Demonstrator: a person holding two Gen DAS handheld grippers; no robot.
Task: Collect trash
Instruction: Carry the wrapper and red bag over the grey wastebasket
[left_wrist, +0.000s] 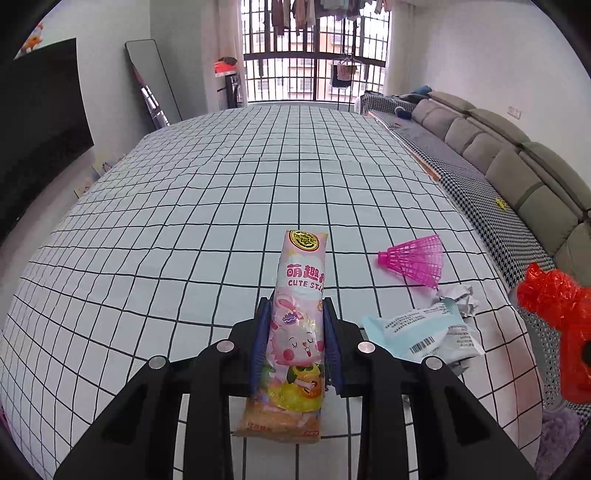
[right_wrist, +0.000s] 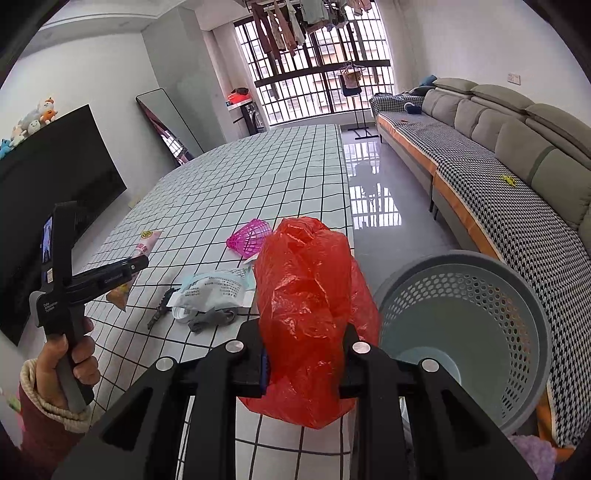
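The grey basket (right_wrist: 480, 325) at lower right shows a bare bottom. The right gripper (right_wrist: 304, 363) clenches a red bag (right_wrist: 310, 295) at frame centre, left of the basket. The left gripper (left_wrist: 294, 332) grasps a pink snack packet (left_wrist: 301, 295), angled downward. A shuttlecock (left_wrist: 415, 260) and white wrapper (left_wrist: 421, 332) lie on the checked table (left_wrist: 184, 229) at right.

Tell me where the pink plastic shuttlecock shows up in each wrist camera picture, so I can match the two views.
Left wrist view: the pink shuttlecock lies right of centre on the checked tablecloth, beyond the pale blue wrapper.
Right wrist view: the pink shuttlecock sits near centre, just left of the red plastic bag.
Shared landmark: the barred window at the far end.
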